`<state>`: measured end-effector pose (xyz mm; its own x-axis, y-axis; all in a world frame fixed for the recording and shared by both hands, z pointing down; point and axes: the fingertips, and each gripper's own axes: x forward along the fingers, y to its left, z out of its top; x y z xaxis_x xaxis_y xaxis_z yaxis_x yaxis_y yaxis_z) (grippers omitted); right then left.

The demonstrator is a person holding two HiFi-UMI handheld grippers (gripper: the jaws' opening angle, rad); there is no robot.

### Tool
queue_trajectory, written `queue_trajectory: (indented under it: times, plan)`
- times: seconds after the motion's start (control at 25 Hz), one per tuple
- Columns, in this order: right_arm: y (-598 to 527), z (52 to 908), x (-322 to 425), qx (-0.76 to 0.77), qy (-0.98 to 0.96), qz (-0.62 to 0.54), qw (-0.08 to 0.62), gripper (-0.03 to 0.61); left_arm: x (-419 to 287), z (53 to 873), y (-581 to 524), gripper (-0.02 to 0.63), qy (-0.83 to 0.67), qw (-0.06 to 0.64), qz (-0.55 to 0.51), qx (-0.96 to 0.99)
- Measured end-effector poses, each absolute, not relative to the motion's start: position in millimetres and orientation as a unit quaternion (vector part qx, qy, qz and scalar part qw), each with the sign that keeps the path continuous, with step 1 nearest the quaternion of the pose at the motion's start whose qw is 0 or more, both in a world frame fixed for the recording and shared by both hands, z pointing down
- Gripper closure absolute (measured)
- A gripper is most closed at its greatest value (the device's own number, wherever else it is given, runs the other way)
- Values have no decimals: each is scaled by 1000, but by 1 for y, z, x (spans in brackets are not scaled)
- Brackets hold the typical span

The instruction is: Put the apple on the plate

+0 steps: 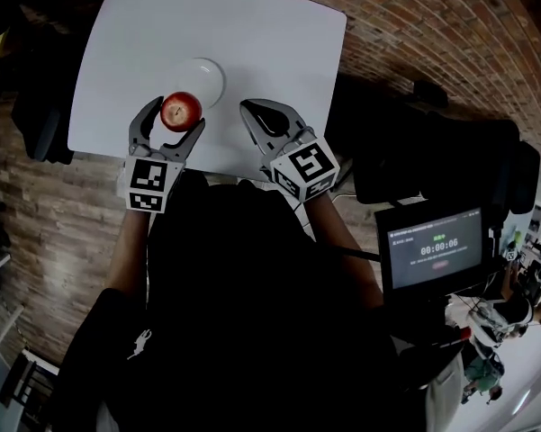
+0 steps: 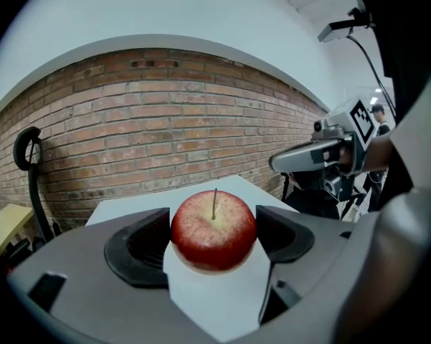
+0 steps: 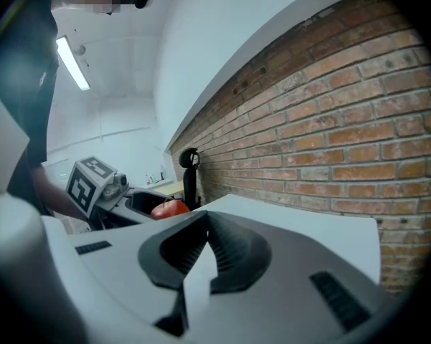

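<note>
Now the left gripper [image 1: 177, 115] is clamped on the red apple [image 1: 181, 110] at the white plate's [image 1: 207, 75] near rim, while the right gripper [image 1: 250, 110], jaws together and empty, hovers just right of that plate.

Your head camera steeply down over the table [image 1: 279, 43]; both tool cameras low, close, toward that table and brick wall [image 2: 165, 120].
</note>
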<state>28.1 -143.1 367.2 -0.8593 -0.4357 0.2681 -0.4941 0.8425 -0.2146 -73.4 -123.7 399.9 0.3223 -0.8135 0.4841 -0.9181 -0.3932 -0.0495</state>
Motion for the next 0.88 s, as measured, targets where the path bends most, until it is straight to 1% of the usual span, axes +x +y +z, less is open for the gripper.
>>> queue_trajectory:
  times: [0.2,0.4,0.52,0.88]
  plan:
    - [-161,369,17,286,-938,148,127,574,-93,409,-148,233,-502,116,231,825]
    - [-174,372,7,320,-927,151,120,574,-99,427,-159,233,-464,129,240,843]
    - [-172,382,2,325,-921,163,138,574,-100,436,-164,233,-447,134,242,851]
    - [-169,395,-21,332,-918,158,147,574,-102,464,-168,233,-420,138,259,859]
